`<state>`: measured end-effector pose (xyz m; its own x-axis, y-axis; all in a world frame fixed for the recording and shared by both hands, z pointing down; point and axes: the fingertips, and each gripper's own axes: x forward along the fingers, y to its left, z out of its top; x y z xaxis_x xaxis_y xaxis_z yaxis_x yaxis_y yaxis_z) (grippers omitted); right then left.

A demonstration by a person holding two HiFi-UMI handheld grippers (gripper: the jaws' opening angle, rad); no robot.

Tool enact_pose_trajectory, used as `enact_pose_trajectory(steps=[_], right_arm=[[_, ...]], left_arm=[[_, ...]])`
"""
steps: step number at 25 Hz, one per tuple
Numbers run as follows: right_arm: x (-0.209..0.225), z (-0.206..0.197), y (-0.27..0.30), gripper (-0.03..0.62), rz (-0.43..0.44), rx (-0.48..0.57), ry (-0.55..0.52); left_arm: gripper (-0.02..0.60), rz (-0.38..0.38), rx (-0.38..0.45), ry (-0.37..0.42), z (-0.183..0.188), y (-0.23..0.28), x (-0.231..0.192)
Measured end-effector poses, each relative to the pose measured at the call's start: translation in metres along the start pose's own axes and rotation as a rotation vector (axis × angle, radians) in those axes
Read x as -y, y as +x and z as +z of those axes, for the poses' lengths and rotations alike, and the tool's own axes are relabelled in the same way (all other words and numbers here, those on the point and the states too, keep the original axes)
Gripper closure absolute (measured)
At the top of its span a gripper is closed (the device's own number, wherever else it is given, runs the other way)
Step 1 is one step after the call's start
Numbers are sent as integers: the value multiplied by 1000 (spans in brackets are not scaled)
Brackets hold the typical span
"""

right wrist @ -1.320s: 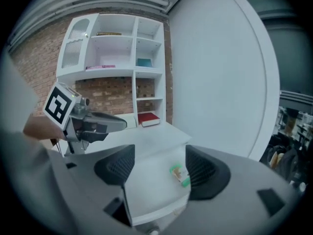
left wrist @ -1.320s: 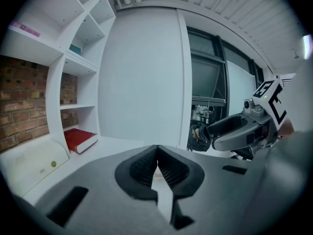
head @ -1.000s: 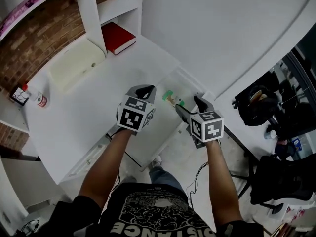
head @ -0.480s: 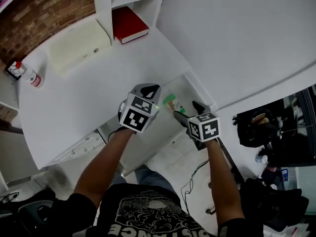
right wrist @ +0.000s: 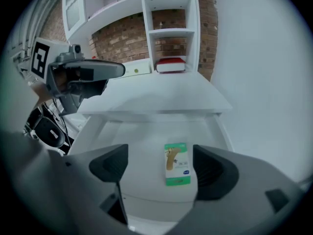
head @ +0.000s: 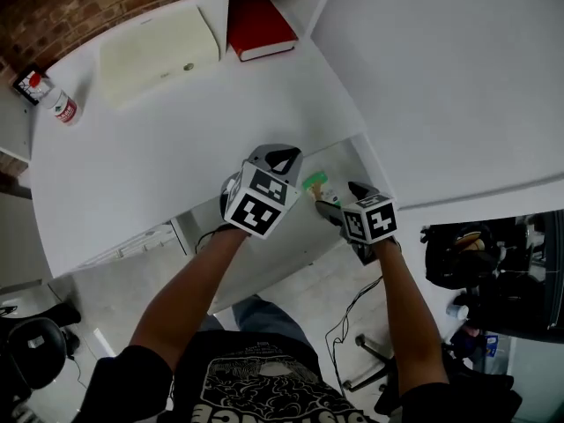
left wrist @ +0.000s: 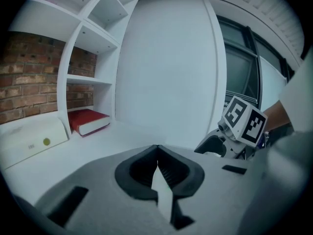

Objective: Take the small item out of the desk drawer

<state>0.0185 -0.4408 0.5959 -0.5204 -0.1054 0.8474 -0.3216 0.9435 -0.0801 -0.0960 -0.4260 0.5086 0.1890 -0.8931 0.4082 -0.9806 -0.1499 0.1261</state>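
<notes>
The right tongs (right wrist: 161, 170), jaws just widened and pinching nothing, frame the small green-and-white cardboard box (right wrist: 176, 164) lying flat below them in the open white desk drawer (right wrist: 137, 131), probably to straddle it, with bare floor on both sides and the side wall (right wrist: 222, 129) near the right jaw, while the left tongs (left wrist: 156, 151), pressed together and empty, hang clear to their left.

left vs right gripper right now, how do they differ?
Jaws: the left gripper is shut on nothing. The right gripper stands wide open and has just been opening.
Aim: the left gripper looks across the desk top toward the red book. The right gripper points down into the open drawer, framing the green box without touching it.
Shared: neither holds anything.
</notes>
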Motion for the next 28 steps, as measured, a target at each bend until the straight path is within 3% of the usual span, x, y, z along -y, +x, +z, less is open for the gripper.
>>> enact_pose_trajectory(steps=[10, 20, 28], right_arm=[[14, -20, 52, 154, 79, -143, -36], [34, -48, 99, 131, 69, -261, -45], [44, -59, 122, 120, 68, -298, -28]], left_arm=[[574, 52, -2, -23, -10, 5, -19], [574, 84, -25, -23, -23, 8, -29], [574, 92, -37, -31, -32, 15, -33]])
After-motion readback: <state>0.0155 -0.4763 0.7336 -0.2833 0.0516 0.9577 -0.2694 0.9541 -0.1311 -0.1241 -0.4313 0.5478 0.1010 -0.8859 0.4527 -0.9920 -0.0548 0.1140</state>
